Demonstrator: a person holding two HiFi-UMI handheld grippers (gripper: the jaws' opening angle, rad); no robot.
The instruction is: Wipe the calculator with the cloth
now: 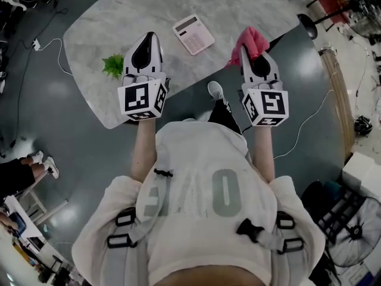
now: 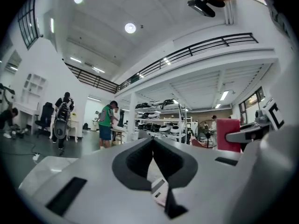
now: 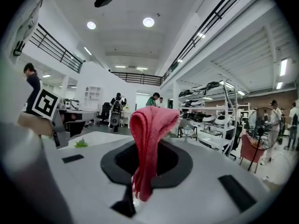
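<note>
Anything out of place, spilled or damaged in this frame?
Nothing stands out. The calculator lies flat and looks intact on the table, the cloth hangs bunched in the right hand-held gripper, and the left hand-held gripper is shut, empty.

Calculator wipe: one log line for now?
right hand-held gripper: shut on cloth | left hand-held gripper: shut, empty | calculator: on table, not touched

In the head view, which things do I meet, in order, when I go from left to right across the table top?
green plant → left gripper → calculator → pink cloth
</note>
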